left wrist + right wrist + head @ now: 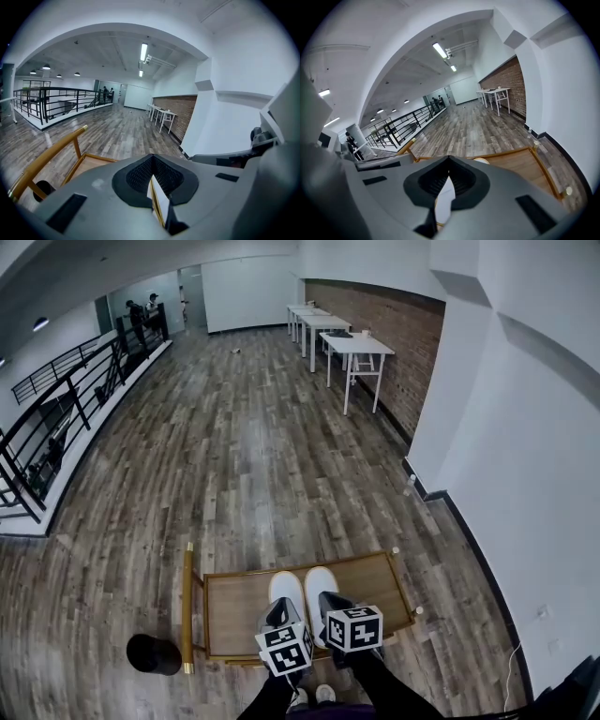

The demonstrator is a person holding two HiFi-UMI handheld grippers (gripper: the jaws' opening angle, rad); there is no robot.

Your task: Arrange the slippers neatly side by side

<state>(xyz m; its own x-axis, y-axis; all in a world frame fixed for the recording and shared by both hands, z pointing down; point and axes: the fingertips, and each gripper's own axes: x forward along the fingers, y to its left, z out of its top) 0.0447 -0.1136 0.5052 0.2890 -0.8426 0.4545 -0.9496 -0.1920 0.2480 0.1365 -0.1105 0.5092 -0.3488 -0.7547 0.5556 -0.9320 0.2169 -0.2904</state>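
One black round object (pixel 154 653) is seen on the floor at the far left of the head view, and what it is cannot be made out. In the left gripper view only a dark edge of it is shown, behind a golden rail (pixel 47 154). Just to its right a low wooden tray (pixel 239 601) with a golden frame is set. On it two white slippers are laid side by side, toes away from the person: the left slipper (pixel 285 587) and the right slipper (pixel 320 579). Their heels are covered by the grippers. The left gripper (pixel 278 613) is held over the tray's near edge with its jaws closed and nothing gripped. Through the slit behind its pads (pixel 140 173) only a sliver of white and gold is shown. The right gripper (pixel 334 602) is likewise closed and empty. One slipper's toe (pixel 481 161) is glimpsed past its body in the right gripper view. Black-and-white square markers are borne on both cubes (pixel 354 627). White tables (pixel 352 348) are lined along a brick wall (pixel 380 320) further right.
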